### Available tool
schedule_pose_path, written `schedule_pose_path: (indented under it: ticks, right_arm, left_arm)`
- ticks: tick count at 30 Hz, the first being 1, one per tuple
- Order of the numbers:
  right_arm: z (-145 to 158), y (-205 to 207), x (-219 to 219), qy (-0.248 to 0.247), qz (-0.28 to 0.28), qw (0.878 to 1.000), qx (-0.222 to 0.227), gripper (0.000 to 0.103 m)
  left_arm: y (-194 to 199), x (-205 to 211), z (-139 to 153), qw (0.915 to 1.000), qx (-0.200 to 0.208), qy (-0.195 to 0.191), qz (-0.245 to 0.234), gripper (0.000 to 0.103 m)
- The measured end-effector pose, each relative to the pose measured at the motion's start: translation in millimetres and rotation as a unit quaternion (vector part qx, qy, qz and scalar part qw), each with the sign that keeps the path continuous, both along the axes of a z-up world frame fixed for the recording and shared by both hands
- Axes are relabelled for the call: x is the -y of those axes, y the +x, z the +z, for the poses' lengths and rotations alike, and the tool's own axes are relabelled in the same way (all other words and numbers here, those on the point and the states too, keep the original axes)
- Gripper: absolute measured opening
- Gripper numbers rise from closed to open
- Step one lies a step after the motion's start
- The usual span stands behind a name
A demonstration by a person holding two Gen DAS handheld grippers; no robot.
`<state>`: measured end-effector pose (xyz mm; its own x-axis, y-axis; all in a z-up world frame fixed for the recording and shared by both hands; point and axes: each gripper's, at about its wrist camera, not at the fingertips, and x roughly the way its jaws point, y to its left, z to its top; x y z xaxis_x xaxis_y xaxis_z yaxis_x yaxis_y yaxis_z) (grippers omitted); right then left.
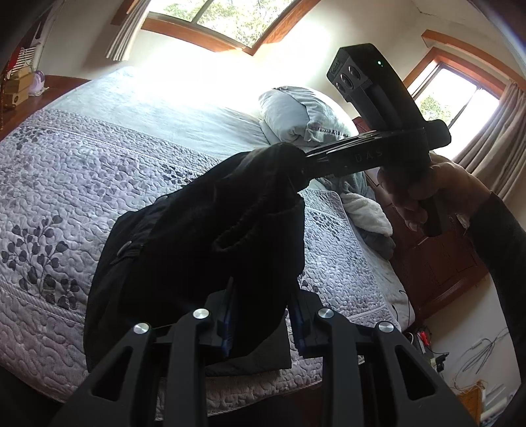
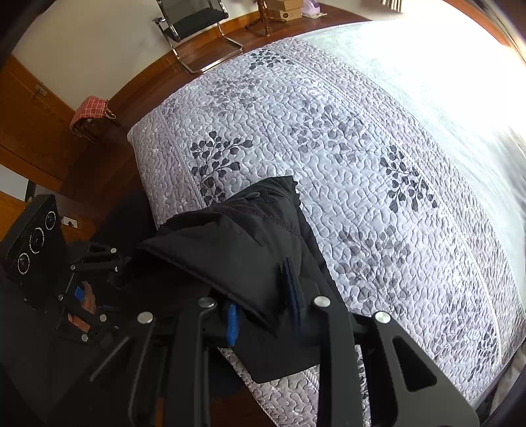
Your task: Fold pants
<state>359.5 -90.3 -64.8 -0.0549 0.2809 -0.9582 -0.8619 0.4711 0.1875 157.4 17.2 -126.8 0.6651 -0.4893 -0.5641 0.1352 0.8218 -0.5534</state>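
A home bedroom is seen here: a wide bed (image 2: pixel 328 138) is covered by a quilted, leaf-printed spread, with a pillow (image 1: pixel 296 111) piled at its head. Wood-framed windows (image 1: pixel 230 19) with curtains (image 1: pixel 493 131) are shown behind, and a chair (image 2: pixel 194 29) is parked on the wooden floor (image 2: pixel 108 170).

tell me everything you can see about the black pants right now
The black pants look like a matte woven fabric with stitched seams and a button or snap near one edge. They are bunched and doubled over, hanging in folds above the near edge of the quilted bedspread, with a lower part draped on it. The left tool is clamped on a lower fold and the right tool on another fold, so the cloth sags between them. Legs and waistband cannot be told apart.
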Motion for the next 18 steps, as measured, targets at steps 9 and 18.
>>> schedule_pose_path:
  ticks: [9, 18]
  right_arm:
    - [-18.3, -1.8, 41.9, -0.004, -0.018, 1.000, -0.003, 0.021]
    - [-34.4, 0.1, 69.1, -0.008, -0.025, 1.000, -0.001, 0.021]
  left_arm:
    - [7.9, 40.6, -17.4, 0.9992, -0.013, 0.017, -0.035, 0.027]
    - [13.2, 70.4, -25.7, 0.9977, -0.023, 0.030, -0.056, 0.027]
